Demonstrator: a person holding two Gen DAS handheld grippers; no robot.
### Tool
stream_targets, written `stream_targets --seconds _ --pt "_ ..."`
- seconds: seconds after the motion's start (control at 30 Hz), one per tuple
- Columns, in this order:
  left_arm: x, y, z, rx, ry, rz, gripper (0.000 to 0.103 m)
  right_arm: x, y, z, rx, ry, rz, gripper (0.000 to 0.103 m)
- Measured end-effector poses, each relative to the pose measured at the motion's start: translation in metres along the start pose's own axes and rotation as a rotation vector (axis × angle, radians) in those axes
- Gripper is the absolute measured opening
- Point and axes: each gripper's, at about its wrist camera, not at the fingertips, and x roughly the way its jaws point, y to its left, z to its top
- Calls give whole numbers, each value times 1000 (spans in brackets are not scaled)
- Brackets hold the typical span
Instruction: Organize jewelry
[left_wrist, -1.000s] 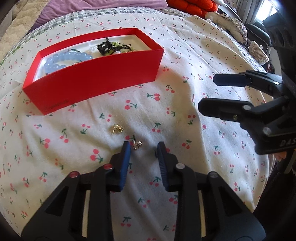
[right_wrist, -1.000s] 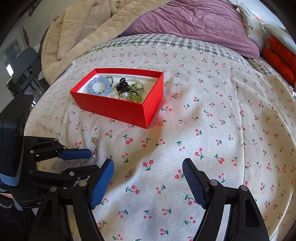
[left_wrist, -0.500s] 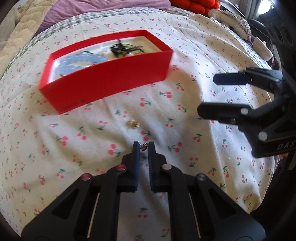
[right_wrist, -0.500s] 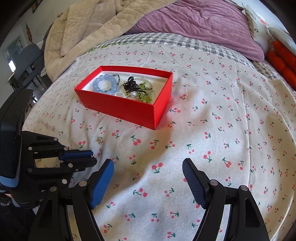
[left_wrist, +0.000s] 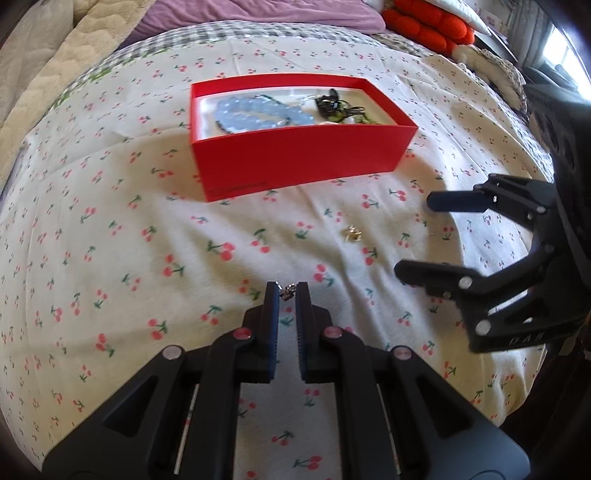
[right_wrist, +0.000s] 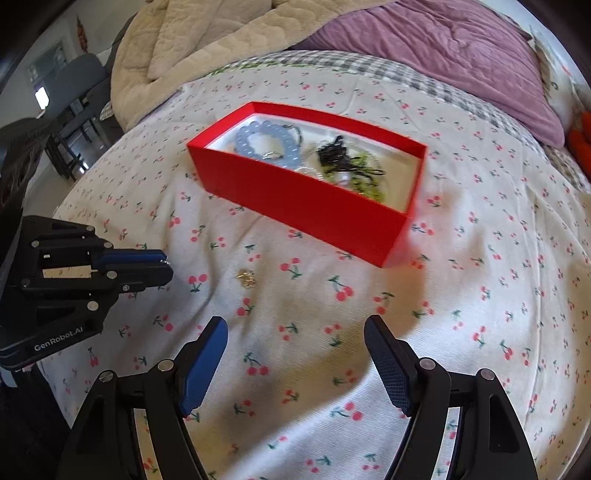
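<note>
Two small earrings were what remained outside the red box (left_wrist: 295, 147), and each sat differently for a plain reason. One, a silvery earring (left_wrist: 287, 291), was pinched at the very tips of the left gripper (left_wrist: 286, 295), whose jaws had just closed on it and stood nearly together; holding it at the tips kept so tiny a piece visible and easy to release. It hung clear of the cherry-print bedsheet (left_wrist: 110, 258), between the sheet and the box in the left wrist view. The other, a gold earring (right_wrist: 246, 277), lay loose on the sheet, near the box's front wall and just ahead of the right gripper (right_wrist: 295, 354). That gripper's jaws stood wide apart with nothing between them, pointed down toward the gold piece, likely in readiness to take it.

The box sat open-topped on the bed, already holding a pale blue bead bracelet (right_wrist: 266, 144) at one end and a tangle of black and green cord jewelry (right_wrist: 347, 166) at the other. Its white floor between them looked free, a sensible place for the earrings. The bed's soft surface probably explained the steep approach of both grippers.
</note>
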Motion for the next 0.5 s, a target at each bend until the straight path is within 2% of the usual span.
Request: stream_targets --seconds 0.3,0.5 --pt "-5 13 -3 -29 -3 6 10 21 25 10 -79 15 4 76" --pt "-8 24 -6 -48 -1 7 10 29 37 17 -141 13 12 50"
